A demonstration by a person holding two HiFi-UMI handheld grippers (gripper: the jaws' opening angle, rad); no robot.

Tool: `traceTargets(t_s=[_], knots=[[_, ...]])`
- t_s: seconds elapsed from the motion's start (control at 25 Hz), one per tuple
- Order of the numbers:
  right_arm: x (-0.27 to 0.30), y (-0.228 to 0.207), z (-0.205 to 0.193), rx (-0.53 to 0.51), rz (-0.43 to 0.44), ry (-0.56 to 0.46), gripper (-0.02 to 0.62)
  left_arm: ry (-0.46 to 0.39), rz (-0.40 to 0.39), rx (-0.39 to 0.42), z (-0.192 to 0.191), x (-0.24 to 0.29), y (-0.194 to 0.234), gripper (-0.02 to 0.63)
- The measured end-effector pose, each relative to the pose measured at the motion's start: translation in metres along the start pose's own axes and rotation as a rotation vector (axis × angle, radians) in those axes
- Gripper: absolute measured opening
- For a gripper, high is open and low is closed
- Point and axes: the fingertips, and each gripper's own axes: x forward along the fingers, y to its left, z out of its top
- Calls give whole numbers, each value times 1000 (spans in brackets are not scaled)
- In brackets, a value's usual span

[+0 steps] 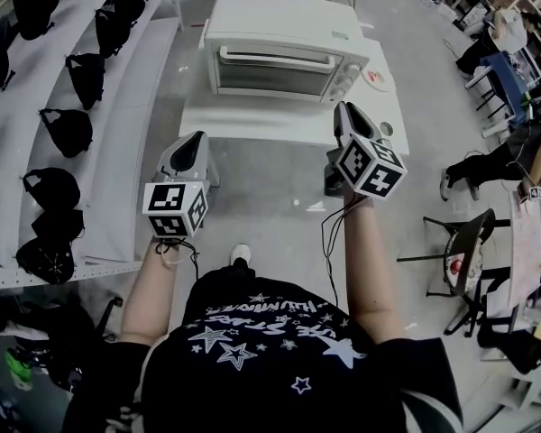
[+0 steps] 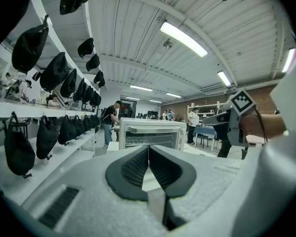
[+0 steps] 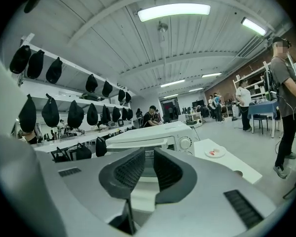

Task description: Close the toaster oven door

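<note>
The white toaster oven (image 1: 279, 57) stands on a low white table (image 1: 252, 123), its glass door (image 1: 270, 77) upright against the front with the handle bar along the top. Both grippers hang short of the table's near edge and touch nothing. My left gripper (image 1: 196, 139) is at the left, pads closed together, pointing at the oven (image 2: 150, 132). My right gripper (image 1: 343, 109) is at the right, nearer the table, with a narrow gap between its pads and nothing in it. The oven (image 3: 155, 136) shows ahead of my right gripper (image 3: 149, 154) and my left gripper (image 2: 148, 149).
Long white shelves (image 1: 117, 152) with several black bags (image 1: 70, 129) run along the left. A small plate (image 1: 376, 78) lies on the table right of the oven. A black chair (image 1: 464, 242) and seated people are at the right; a person (image 3: 286, 83) stands nearby.
</note>
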Motion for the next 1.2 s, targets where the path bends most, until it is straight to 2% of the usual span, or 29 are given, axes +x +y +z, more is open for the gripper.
traceTargets(t_s=[0.28,0.48,0.84,1.2], knots=[[-52,6,-13,5,14,-3,5,4,-12,11,-9,-36,-30,21],[-90,3,-20,24,14,-24,3,0,-16,15,-13,-64,-54,21],[-159,17,-46,22,52,2,3,3,-2,13,-29,-126,-86,21],[-227,10,-69,23,58,37,3,-5,16,9,-36,-177,-125,21]])
